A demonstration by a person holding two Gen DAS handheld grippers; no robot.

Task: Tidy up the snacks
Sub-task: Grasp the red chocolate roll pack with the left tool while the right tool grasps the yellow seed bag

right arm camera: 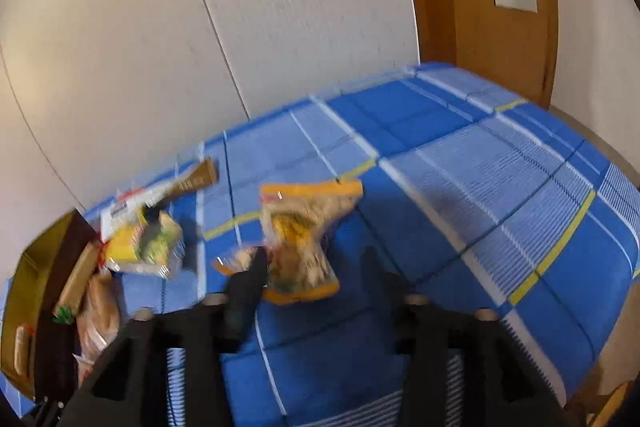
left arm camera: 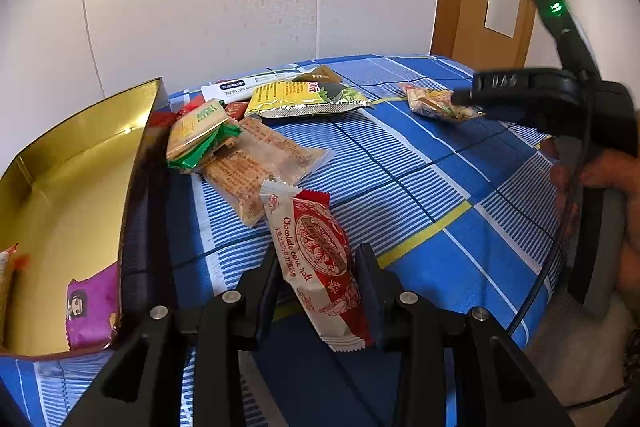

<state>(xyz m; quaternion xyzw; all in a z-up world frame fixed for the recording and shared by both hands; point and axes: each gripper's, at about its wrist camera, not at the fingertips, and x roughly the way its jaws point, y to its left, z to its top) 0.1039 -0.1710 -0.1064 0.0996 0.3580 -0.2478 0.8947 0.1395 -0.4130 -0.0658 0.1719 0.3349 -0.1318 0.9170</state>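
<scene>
Low in the left view, the left gripper (left arm camera: 316,279) pinches a red-and-white chocolate roll wrapper (left arm camera: 320,259) across its middle; it looks light, crinkly and crushable. The gold tin (left arm camera: 80,163) sits at left. The right gripper (right arm camera: 316,263) stands open, empty, over an orange snack bag (right arm camera: 304,239).

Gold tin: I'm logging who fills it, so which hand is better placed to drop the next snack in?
Left. The left gripper already holds the chocolate roll beside the gold tin; the right gripper is open, empty, farther off.
</scene>
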